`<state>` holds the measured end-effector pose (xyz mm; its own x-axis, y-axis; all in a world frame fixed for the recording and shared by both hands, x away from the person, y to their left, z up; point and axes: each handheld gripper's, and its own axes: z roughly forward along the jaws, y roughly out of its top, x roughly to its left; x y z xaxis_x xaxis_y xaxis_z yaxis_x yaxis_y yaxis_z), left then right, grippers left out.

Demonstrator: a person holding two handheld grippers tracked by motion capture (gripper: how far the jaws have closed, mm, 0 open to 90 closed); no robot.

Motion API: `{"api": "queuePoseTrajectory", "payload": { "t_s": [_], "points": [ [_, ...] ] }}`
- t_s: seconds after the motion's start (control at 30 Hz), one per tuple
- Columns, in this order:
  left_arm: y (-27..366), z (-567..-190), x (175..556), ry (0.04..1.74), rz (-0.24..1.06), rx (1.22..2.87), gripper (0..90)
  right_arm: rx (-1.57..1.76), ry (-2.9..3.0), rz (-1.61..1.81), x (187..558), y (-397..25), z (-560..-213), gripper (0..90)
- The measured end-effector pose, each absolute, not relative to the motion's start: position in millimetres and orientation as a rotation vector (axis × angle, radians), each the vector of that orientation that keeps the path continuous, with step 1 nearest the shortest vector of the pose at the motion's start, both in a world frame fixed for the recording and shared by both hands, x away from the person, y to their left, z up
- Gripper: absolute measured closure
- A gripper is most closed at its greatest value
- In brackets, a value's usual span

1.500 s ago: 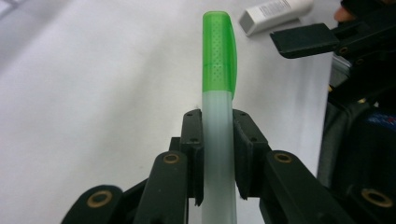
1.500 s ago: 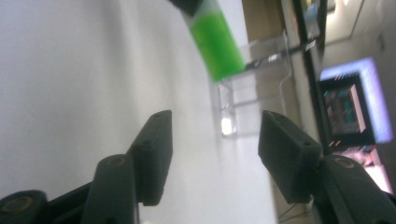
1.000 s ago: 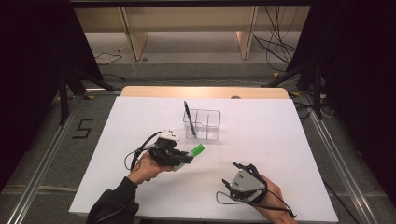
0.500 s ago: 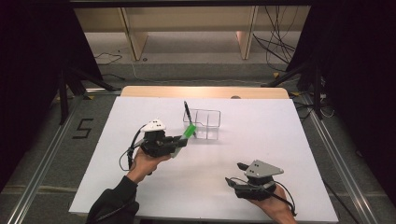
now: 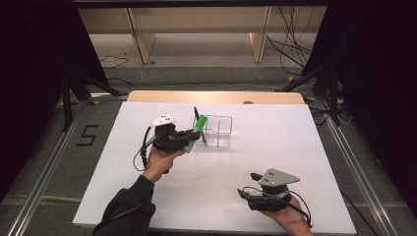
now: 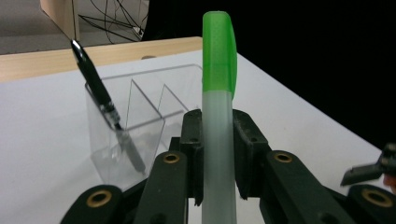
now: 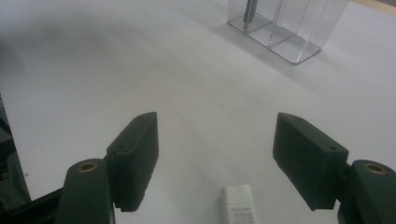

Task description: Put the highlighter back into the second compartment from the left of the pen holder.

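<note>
So the counter is a plain white top with a strip of light wood showing along its far edge, sitting mid-frame in the high view. Directly on it, just above centre of frame, stands a clear plastic organizer split into compartments. In the right gripper view a small white eraser-like block lies at the bottom centre.

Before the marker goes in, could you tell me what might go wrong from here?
The left tool grips the green-capped marker low on its barrel, so it could tilt or slip. The black pen leans in the clear organizer; the marker might knock it, or catch the rim and shift the holder.
</note>
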<state>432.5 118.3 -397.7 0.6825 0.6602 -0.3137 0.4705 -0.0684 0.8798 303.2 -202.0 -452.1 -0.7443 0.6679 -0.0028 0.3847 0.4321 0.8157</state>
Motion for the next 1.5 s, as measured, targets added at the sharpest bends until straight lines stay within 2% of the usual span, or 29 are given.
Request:
{"api": "queuePoseTrajectory", "payload": {
  "t_s": [0.43,1.5],
  "points": [
    [80,-384,473,0.932,0.233,1.677,76.6,0.934,2.342,1.245,303,-209,-452,31.8],
    [48,-394,517,1.026,0.275,1.692,76.5,0.951,2.329,1.253,301,-218,-454,32.0]
  ]
}}
